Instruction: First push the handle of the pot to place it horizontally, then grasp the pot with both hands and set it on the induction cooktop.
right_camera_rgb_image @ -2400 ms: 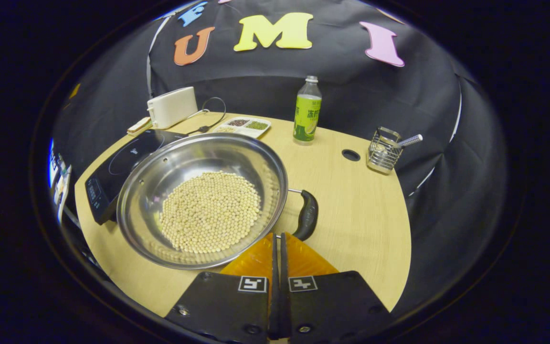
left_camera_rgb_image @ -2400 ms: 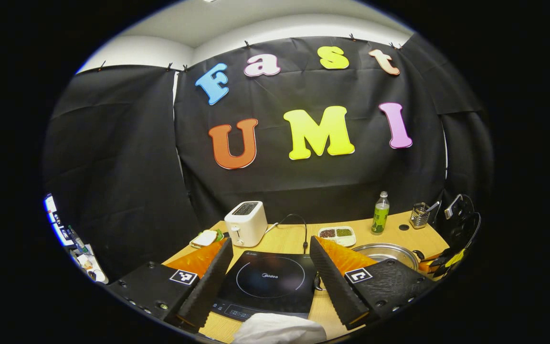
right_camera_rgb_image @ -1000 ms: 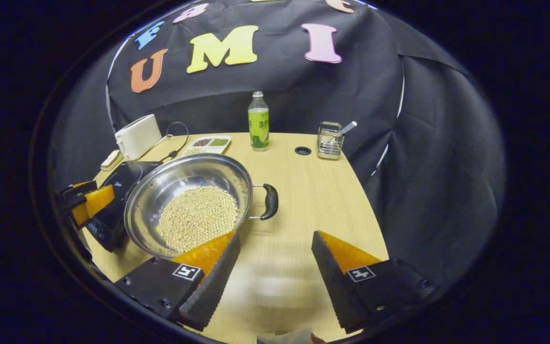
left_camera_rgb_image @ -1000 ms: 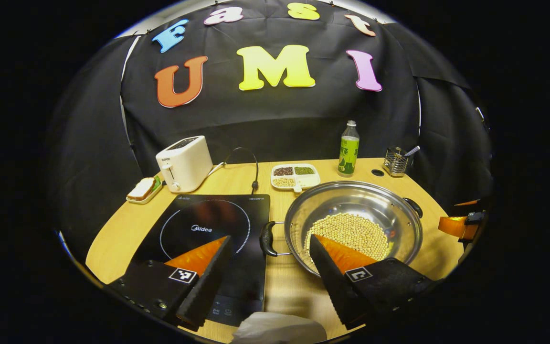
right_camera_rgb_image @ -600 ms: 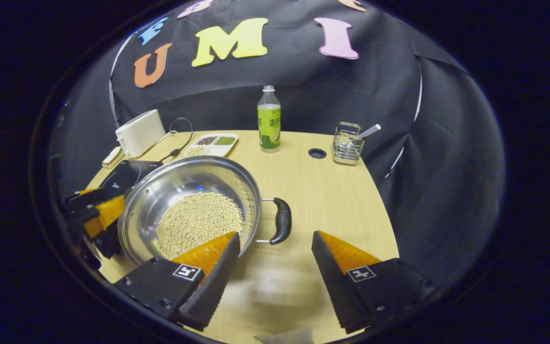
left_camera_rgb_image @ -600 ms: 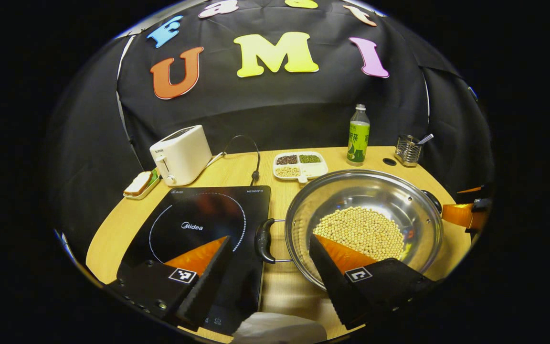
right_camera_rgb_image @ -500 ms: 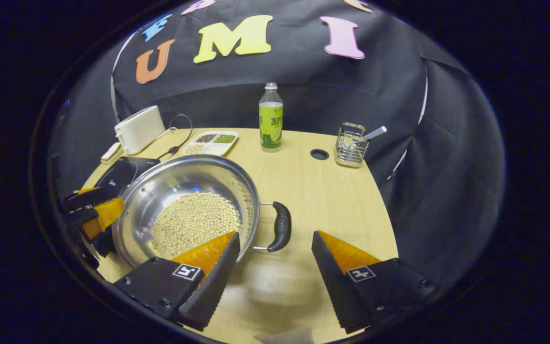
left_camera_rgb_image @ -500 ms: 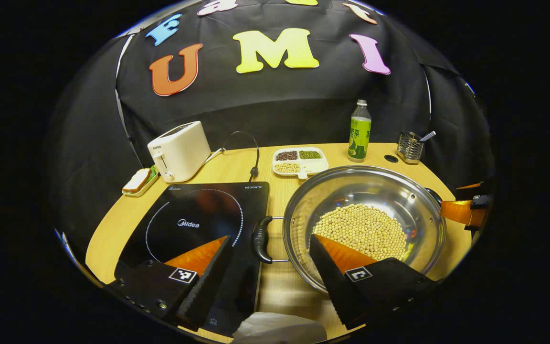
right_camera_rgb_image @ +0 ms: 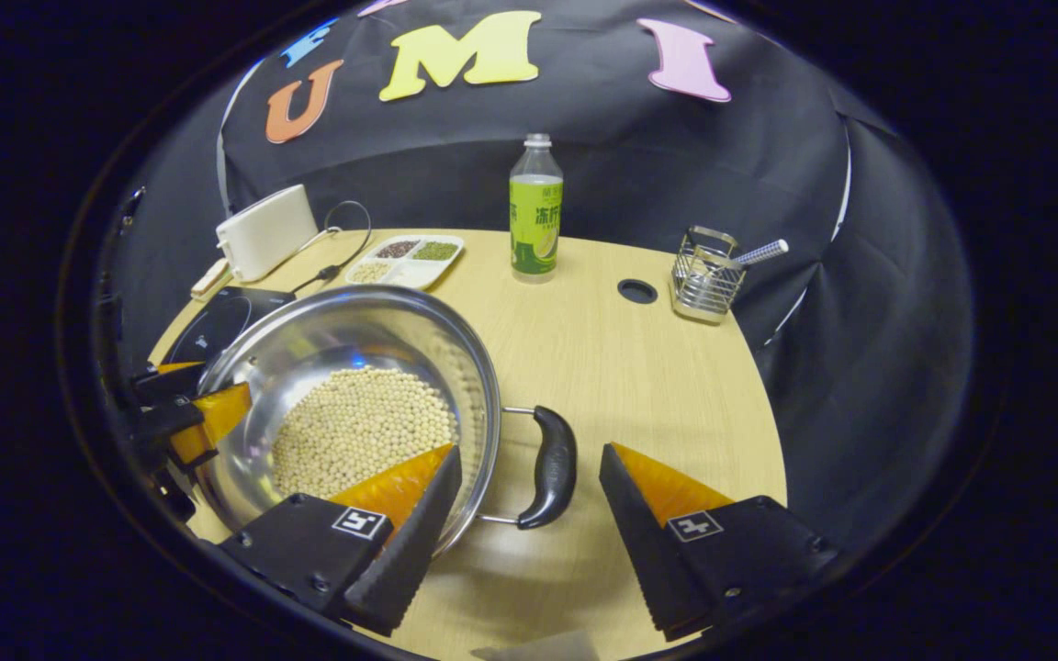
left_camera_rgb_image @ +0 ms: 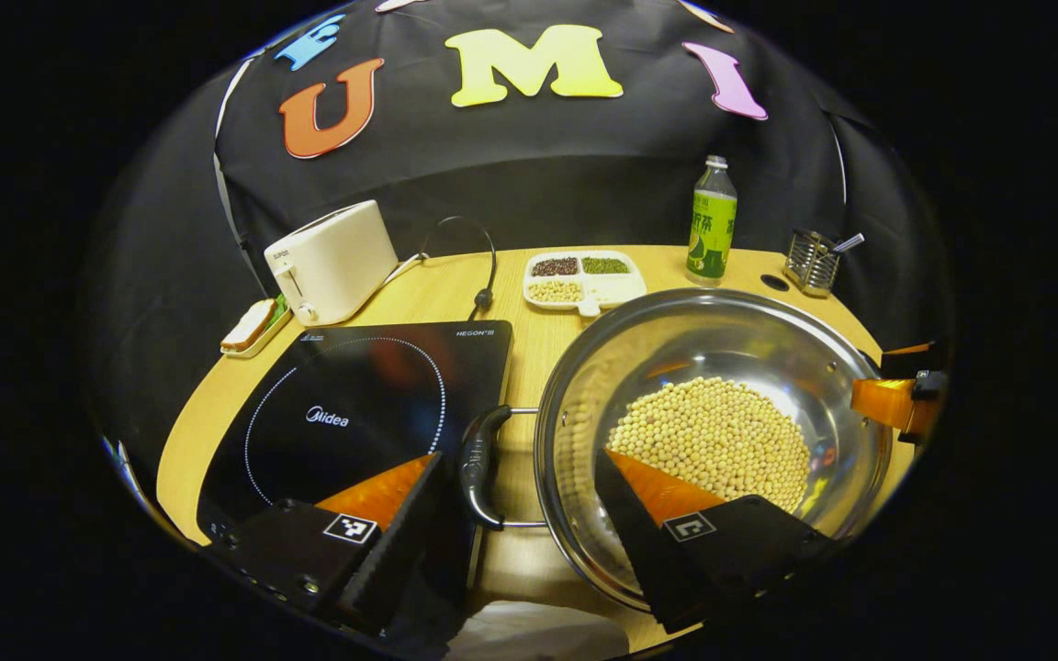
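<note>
A steel pot (left_camera_rgb_image: pixel 722 344) holding soybeans (left_camera_rgb_image: pixel 713 436) sits on the wooden table, right of the black induction cooktop (left_camera_rgb_image: pixel 354 404). Its two black handles point left and right. My left gripper (left_camera_rgb_image: pixel 518 457) is open, and the pot's left handle (left_camera_rgb_image: pixel 477 464) lies between its fingers without touching them. In the right gripper view, my right gripper (right_camera_rgb_image: pixel 530 453) is open around the right handle (right_camera_rgb_image: pixel 552 468), one finger over the pot (right_camera_rgb_image: pixel 354 330) rim. The left gripper (right_camera_rgb_image: pixel 189 393) shows at the pot's far side; the right gripper (left_camera_rgb_image: pixel 896 381) shows at the pot's right edge.
A white toaster (left_camera_rgb_image: pixel 332 262), a bread plate (left_camera_rgb_image: pixel 249 326), a divided bean tray (left_camera_rgb_image: pixel 584 278), a green bottle (left_camera_rgb_image: pixel 713 220) and a wire holder (left_camera_rgb_image: pixel 812 262) line the back of the table. A cable lies behind the cooktop. A round hole (right_camera_rgb_image: pixel 636 291) is in the tabletop.
The right gripper went from shut to open. Both grippers dropped and moved in until each brackets a pot handle. The pot's right handle swung round from near to sideways.
</note>
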Demonstrator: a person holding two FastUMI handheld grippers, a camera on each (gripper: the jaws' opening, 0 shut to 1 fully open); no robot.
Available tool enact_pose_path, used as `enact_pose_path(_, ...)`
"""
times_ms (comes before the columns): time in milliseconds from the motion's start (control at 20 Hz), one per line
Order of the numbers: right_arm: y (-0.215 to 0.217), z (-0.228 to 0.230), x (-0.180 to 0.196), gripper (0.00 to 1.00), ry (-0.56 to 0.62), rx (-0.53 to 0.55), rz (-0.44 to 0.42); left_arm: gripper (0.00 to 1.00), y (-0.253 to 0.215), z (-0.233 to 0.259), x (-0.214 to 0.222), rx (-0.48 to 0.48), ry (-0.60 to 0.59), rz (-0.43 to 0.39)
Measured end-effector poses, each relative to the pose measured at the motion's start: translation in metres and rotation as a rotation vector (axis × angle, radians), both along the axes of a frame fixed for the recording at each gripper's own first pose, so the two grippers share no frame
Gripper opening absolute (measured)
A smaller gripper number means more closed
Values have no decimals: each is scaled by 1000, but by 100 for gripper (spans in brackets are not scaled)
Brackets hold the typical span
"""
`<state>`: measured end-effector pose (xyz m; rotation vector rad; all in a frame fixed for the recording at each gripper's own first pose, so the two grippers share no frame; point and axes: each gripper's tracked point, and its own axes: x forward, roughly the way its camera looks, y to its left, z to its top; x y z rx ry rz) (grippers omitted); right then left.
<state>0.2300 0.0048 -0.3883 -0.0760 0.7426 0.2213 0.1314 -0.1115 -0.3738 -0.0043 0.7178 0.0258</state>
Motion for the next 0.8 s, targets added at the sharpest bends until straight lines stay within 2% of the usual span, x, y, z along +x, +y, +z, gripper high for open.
enact_pose_path(50,0,-2,2,99,8,2,0,98,-1,0,-1,6,2,-1)
enact_pose_path(150,0,-6,4,96,22,8,-5,99,-2,-1,1,14,4,-7)
enact_pose_path(250,1,-8,5,98,31,24,-9,97,-3,-1,3,12,8,-5)
enact_pose_path(350,8,-10,4,92,41,29,3,92,0,-1,3,26,17,7)
enact_pose_path(400,10,-10,2,84,45,27,4,90,5,-2,4,35,20,19)
enact_pose_path(500,10,-11,5,72,46,20,-4,76,8,-2,4,30,20,27)
enact_pose_path(600,10,-11,3,70,53,26,-7,70,8,-2,4,38,27,19)
enact_pose_path(650,10,-11,2,69,54,20,-6,80,8,-3,3,39,30,21)
enact_pose_path(700,9,-11,2,70,56,17,-6,69,8,-2,4,37,29,24)
enact_pose_path(800,9,-10,2,65,57,27,-18,67,8,-1,4,33,31,28)
